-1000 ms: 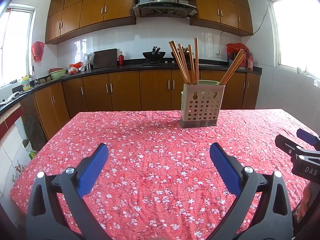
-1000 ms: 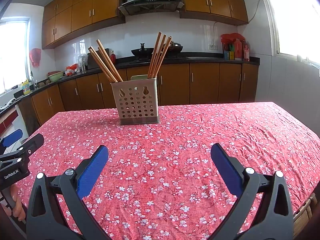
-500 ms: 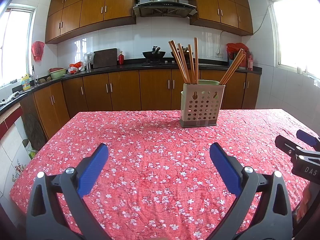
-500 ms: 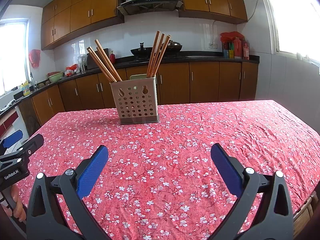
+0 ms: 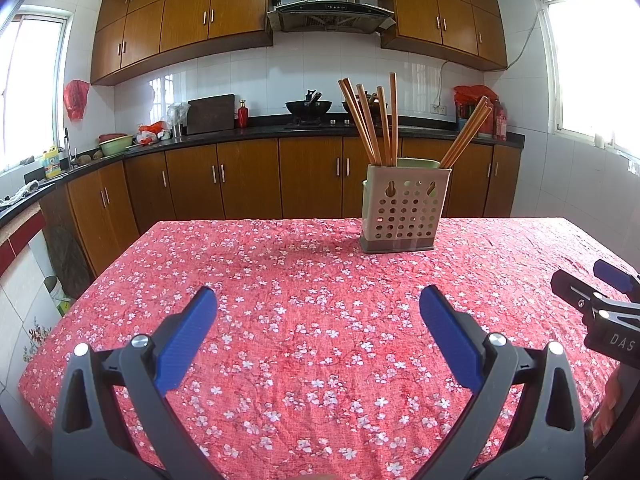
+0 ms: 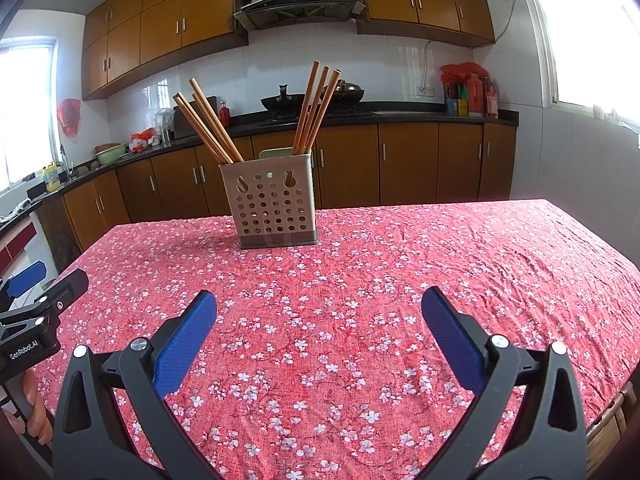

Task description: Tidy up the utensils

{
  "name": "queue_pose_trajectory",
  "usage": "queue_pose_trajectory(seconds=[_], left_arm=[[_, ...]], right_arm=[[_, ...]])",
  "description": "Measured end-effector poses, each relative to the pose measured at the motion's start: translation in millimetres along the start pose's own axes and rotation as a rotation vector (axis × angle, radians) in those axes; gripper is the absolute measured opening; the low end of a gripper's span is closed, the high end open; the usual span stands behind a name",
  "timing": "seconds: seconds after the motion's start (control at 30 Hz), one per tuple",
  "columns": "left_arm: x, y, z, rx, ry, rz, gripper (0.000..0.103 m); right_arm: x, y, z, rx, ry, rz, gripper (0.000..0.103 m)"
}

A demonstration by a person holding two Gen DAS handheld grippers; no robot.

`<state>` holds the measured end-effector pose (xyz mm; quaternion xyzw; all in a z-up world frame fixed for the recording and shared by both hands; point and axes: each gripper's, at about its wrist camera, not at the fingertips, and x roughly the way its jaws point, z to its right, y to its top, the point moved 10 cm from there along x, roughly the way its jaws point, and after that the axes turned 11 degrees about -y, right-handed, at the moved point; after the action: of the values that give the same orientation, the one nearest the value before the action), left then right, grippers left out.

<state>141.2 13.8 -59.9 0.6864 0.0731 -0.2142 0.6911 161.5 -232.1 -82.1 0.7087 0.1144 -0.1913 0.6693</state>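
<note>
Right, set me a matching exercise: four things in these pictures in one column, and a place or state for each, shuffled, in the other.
Things:
1. beige perforated plastic utensil holder
2. brown wooden chopsticks
3. left gripper
4. red bottle

Places or states:
A. on the black kitchen counter
B. open, holding nothing
C. standing on the red floral tablecloth
D. leaning inside the holder

Pairs: 1-C, 2-D, 3-B, 4-A

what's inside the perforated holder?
Wooden chopsticks stand in the holder in two leaning bunches, the second at its other side. Its walls hide their lower ends and anything else inside.
</note>
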Motion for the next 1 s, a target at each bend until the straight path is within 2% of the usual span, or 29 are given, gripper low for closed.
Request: queue_pose_trajectory(seconds=[1.0], left_arm=[[1.9, -1.6, 1.6, -0.005, -0.002, -0.005, 0.099]], right_arm=[[1.4, -2.1, -0.1, 0.002, 0.001, -0.005, 0.101]])
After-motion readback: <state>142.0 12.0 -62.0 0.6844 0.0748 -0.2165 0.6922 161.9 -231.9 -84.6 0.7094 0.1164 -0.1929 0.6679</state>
